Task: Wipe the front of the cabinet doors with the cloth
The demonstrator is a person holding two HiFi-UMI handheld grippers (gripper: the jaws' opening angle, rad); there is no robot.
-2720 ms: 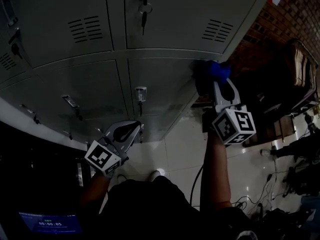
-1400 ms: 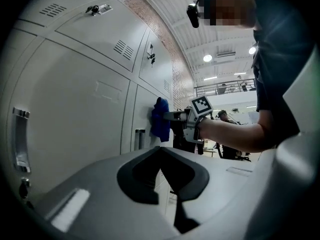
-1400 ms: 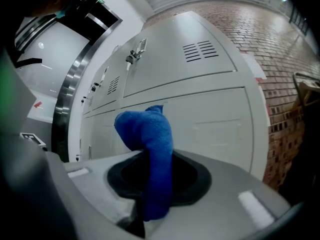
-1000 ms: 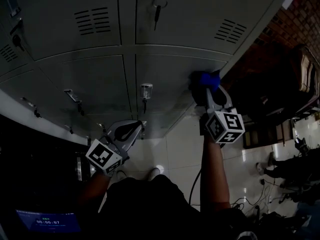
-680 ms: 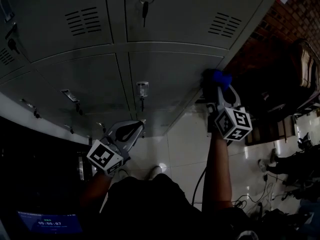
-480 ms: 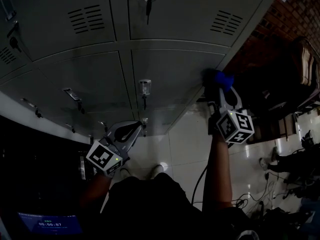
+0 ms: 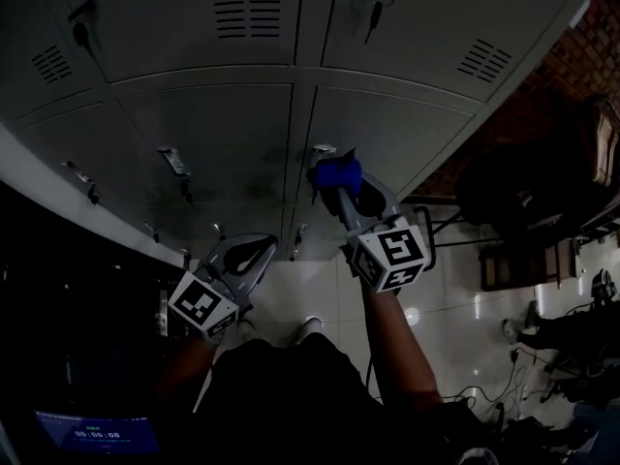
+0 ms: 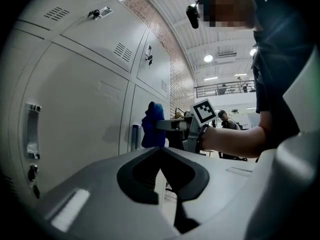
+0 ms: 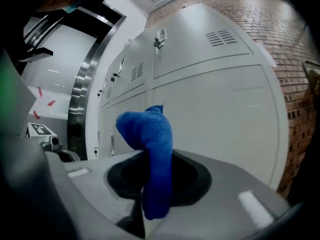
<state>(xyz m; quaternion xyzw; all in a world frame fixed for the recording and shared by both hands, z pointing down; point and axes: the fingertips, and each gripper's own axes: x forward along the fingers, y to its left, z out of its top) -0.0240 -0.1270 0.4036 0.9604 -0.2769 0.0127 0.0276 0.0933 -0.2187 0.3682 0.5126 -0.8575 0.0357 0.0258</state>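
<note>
Grey cabinet doors [image 7: 387, 134] are faced | blue cloth [image 9: 150, 144] is clamped in right gripper [image 9: 150, 199] jaws, against a lower door | left gripper [image 8: 160, 156] jaws are pressed together, nothing held

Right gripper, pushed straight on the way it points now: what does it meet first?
The blue terry cloth clamped in the right gripper leads, so the cloth would likely press on the grey metal cabinet door first. Depth is unclear, so it may be touching now.

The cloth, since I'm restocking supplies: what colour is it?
The cloth is solid blue; the right gripper view shows it best.
</note>
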